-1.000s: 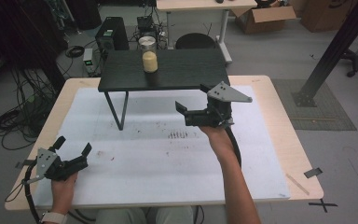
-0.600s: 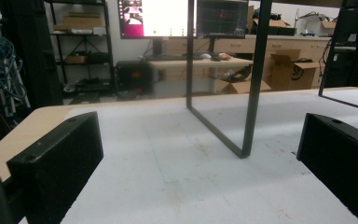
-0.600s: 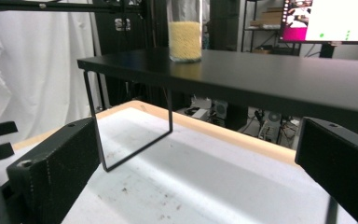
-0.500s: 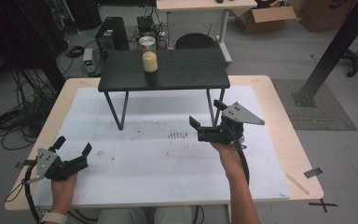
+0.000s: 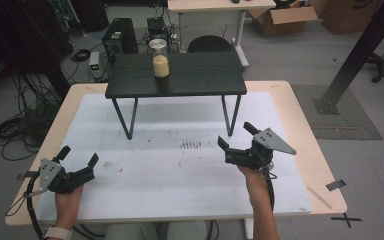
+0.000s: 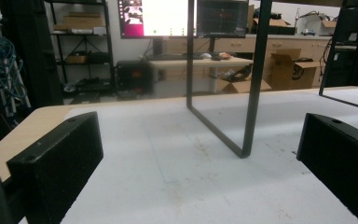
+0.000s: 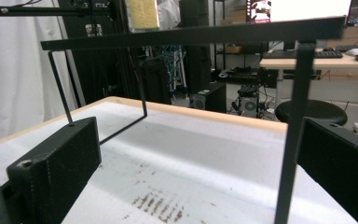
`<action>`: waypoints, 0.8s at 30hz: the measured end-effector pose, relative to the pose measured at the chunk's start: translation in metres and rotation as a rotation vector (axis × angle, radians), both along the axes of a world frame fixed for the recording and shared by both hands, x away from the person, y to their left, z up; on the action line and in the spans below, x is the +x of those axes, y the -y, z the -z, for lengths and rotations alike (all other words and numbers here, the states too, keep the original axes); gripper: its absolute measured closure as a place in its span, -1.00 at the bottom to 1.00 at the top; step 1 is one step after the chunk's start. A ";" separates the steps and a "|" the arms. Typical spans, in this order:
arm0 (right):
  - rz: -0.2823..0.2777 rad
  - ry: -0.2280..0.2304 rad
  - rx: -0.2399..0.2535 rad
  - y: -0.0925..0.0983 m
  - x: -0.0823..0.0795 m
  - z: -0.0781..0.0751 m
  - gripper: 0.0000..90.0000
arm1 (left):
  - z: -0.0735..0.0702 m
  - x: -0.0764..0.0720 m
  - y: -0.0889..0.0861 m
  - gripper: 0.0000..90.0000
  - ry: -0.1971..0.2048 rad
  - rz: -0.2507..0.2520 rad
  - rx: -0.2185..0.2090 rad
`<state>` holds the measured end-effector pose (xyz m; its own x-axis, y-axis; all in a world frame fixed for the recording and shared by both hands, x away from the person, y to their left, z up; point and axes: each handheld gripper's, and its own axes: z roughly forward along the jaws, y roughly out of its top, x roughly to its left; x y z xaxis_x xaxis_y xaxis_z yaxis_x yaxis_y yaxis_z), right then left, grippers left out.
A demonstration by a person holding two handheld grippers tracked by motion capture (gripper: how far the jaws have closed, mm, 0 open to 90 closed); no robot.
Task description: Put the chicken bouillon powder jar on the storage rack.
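A glass jar with a pale yellow filling and a metal lid stands upright on a small black table. That table rests on the white mat. At the near left of the mat, my left gripper is open and holds nothing. My right gripper is open and empty in front of the black table's right leg. In the right gripper view my right gripper looks under the black table's top, and the jar's base shows above it. My left gripper faces a table leg.
The mat lies on a light wooden table with dark smudges near its middle. Behind it are a round black stool, computer boxes and cables on the floor. A black metal post stands at the right.
My right gripper has drawn back from the black table toward the near right of the mat and dropped lower. The left gripper has stayed put.
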<state>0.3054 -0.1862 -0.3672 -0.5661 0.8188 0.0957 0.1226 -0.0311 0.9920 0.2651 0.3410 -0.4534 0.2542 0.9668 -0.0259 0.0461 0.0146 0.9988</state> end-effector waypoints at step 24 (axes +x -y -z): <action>0.132 -0.016 0.059 0.036 -0.014 0.053 -1.00 | 0.000 0.000 0.000 -0.98 0.001 0.001 0.003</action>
<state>0.2909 -0.2217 -0.4201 -0.4519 0.8786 0.1546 0.1298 -0.1067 0.9858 0.2650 0.3409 -0.4534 0.2548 0.9667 -0.0223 0.0453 0.0111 0.9989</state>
